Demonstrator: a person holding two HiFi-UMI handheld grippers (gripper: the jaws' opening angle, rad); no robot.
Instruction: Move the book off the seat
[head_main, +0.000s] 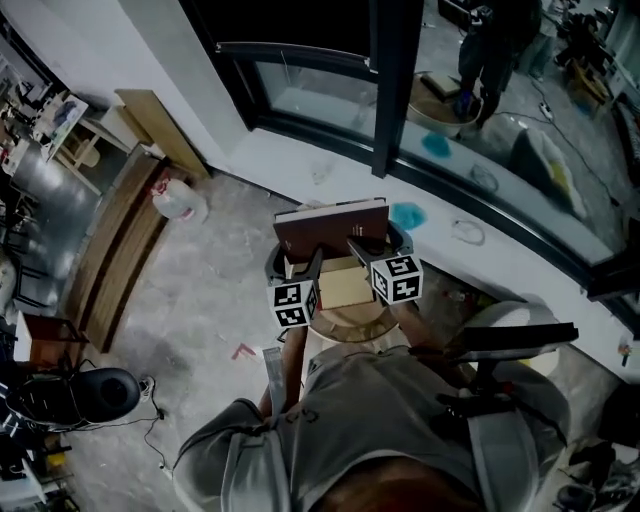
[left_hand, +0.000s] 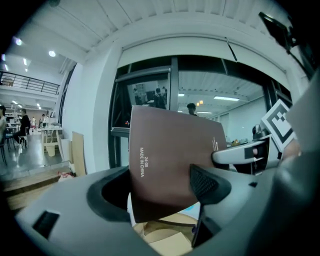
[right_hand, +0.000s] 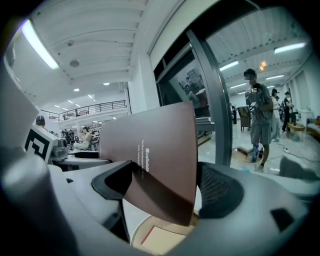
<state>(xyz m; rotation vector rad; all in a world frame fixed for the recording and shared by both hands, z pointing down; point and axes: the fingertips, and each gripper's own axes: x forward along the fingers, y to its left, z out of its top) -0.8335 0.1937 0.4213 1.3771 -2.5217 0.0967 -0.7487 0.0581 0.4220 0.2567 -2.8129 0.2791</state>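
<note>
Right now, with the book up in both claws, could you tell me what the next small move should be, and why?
Probably carry the book sideways, clear of the seat. The left claw and right claw both grip it, and it hangs above the round wooden seat rather than resting on it.

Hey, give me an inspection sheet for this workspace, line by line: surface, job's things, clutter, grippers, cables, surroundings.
Surface: round wooden seat, with a tan flat item lying on it.
Job's things: brown book, upright, held up over the seat.
Clutter: white jug and wooden boards on the floor.
Grippers: left gripper and right gripper both clamp the book.
Cables: thin cable on the floor.
Surroundings: glass wall; person beyond it.
</note>
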